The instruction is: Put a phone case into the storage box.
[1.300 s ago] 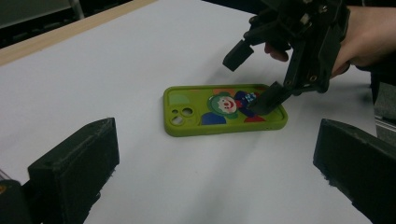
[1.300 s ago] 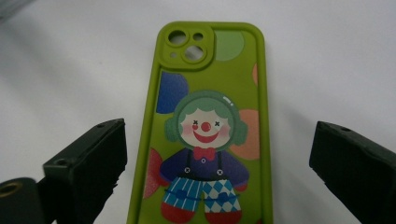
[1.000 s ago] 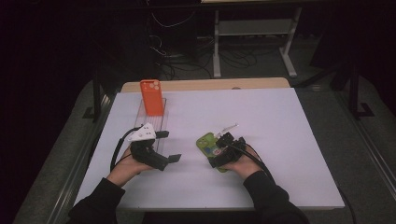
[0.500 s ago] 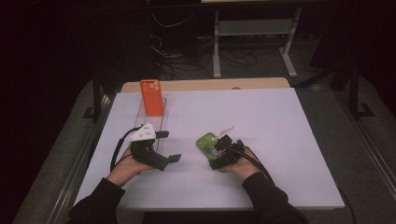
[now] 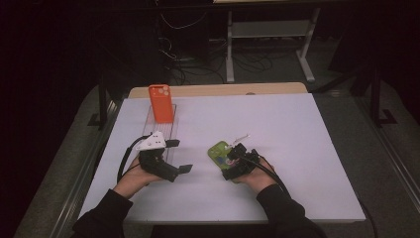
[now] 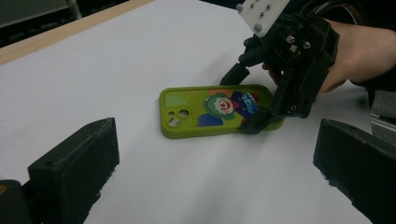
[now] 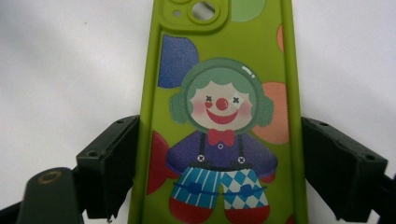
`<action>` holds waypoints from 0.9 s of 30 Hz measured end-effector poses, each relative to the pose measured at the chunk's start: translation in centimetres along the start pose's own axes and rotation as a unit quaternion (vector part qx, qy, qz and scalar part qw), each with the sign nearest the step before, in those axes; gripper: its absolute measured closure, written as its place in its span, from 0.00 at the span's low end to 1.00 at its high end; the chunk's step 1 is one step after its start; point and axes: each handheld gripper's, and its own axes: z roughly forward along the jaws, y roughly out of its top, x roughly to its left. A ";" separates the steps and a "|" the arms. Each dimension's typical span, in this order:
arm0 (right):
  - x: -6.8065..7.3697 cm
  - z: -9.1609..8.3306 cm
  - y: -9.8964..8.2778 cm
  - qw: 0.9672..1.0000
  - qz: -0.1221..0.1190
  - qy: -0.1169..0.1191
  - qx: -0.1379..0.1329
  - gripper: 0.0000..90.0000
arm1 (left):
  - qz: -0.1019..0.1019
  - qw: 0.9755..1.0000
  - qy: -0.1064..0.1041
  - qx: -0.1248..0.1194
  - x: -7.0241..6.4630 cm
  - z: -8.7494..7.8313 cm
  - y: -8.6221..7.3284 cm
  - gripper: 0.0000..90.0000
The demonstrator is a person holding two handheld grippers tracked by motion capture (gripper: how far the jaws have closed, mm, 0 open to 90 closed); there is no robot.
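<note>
An orange phone case (image 5: 161, 103) stands upright near the far left of the table (image 5: 307, 148), its camera cut-out at the top. It stands at the far end of a clear, flat tray or stand (image 5: 159, 133) that runs toward the near side; the view is too dim to tell which it is. The table has a white top, and a strip of light wood (image 5: 218, 90) runs along its far edge. Past that edge the room is dark. A white metal frame (image 5: 270, 34) with a low shelf stands on the floor there, and loose cables (image 5: 198, 54) lie tangled beside it. Grey carpet (image 5: 386, 163) shows to the right of the table.
</note>
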 end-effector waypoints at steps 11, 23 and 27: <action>-1.6 -2.0 0.6 0.999 -0.026 0.025 0.002 0.17 | 0.000 1.000 -0.001 0.002 0.5 0.0 0.1 0.00; -6.1 -6.1 0.9 0.997 -0.067 0.046 -0.008 0.17 | 0.017 1.000 -0.008 0.011 1.3 0.4 2.1 0.00; -7.5 -7.0 0.7 0.996 -0.074 0.053 -0.008 0.17 | 0.029 0.999 -0.026 0.018 1.3 0.9 2.8 0.00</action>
